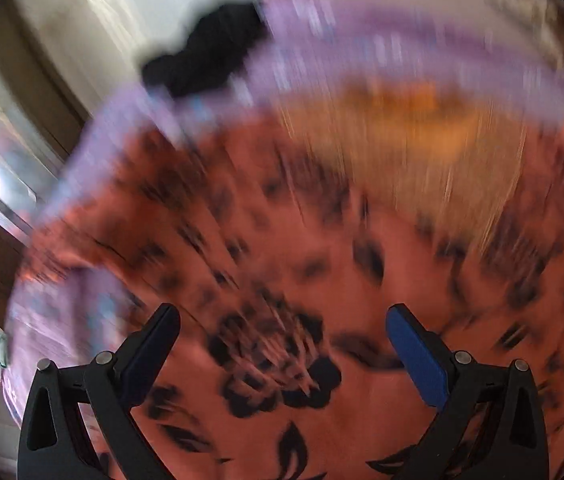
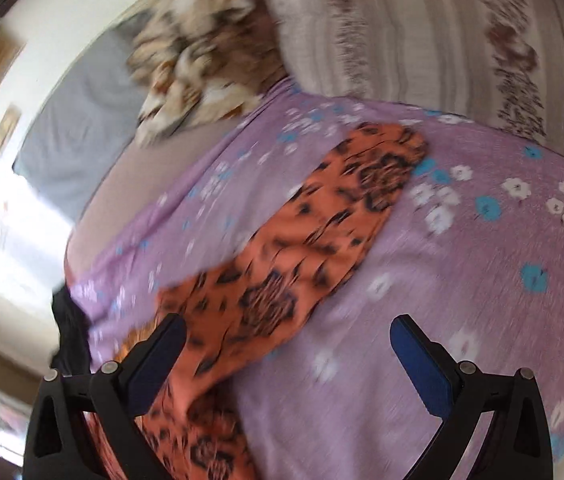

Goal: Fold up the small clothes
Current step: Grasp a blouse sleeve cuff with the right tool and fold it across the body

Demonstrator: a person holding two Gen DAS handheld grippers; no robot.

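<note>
Left gripper: black two-finger tool with blue pads, jaws spread wide and holding nothing; the view is heavily motion-blurred.
Right gripper: the same black tool with blue pads, jaws also spread wide, nothing between the pads.
Orange garment with black floral and leopard-like print: in the right wrist view it lies as a long strip on the spread, running from beyond the fingertips back under the left-hand finger; that finger overlaps its edge, though contact cannot be told. The right-hand finger stands over bare spread, well apart from the garment.
Same garment, left wrist view: it fills the space between and ahead of both fingers, close below them; whether either finger touches it cannot be told through the blur.
Lilac bedspread with white and turquoise flowers: under the garment, ahead of and beneath the right gripper's fingers; in the left wrist view it shows as a band beyond the garment and to the left of the left-hand finger.
Yellow-orange fabric patch: far ahead of the left gripper's fingertips, too blurred to identify.
Black cloth: further ahead and to the left, at the spread's edge.
Brown-and-white patterned crumpled cloth: well beyond the right gripper's fingertips, up and left.
Striped cream pillow: far ahead, to the right of that cloth.
</note>
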